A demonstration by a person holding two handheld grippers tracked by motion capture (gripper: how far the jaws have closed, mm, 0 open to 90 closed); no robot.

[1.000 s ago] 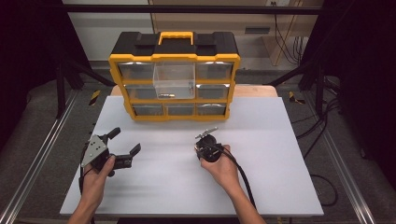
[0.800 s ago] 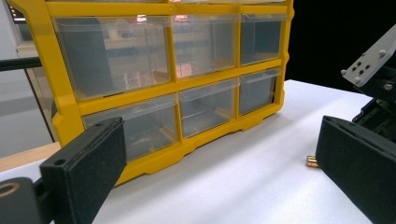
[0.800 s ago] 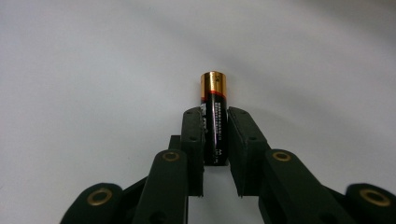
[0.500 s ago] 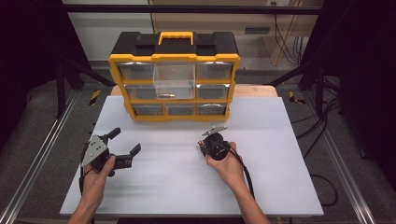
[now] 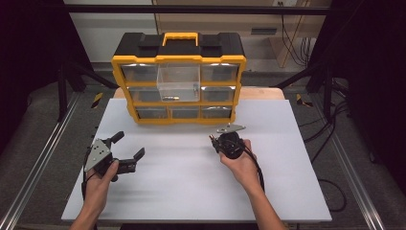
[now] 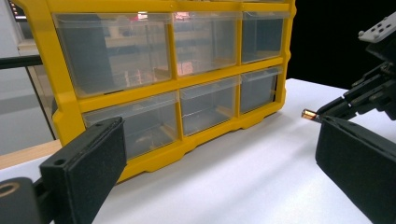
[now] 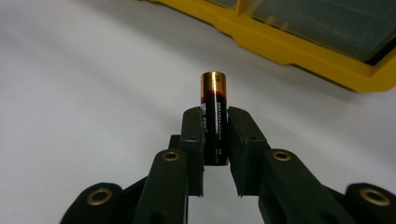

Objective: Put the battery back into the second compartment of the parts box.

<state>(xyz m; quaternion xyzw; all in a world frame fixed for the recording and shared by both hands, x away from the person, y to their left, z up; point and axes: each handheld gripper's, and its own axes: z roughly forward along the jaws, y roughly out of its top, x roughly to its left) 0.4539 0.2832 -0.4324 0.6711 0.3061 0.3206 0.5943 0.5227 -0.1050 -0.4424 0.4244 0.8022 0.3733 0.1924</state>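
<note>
My right gripper (image 7: 215, 122) is shut on a black battery with a copper end (image 7: 214, 116), which sticks out past the fingertips. In the high view that gripper (image 5: 214, 139) hovers over the white table just in front of the yellow organizer (image 5: 178, 79). The battery's copper tip (image 6: 308, 115) also shows in the left gripper view, at the other gripper's jaws. My left gripper (image 5: 128, 145) is open at the table's left, nothing between its black pads (image 6: 91, 158). One clear drawer (image 5: 178, 82) in the organizer's top middle is pulled out, with a small item lying in it.
The organizer has a black top, a yellow handle (image 5: 179, 36) and clear drawers in three rows. The white table (image 5: 287, 158) ends at a wooden strip behind the organizer. Metal rails (image 5: 33, 172) run along both sides, and cables (image 5: 330, 129) hang at the right.
My right gripper has moved forward and slightly right with the battery, closer to the organizer. The left gripper has stayed in place, still open.
</note>
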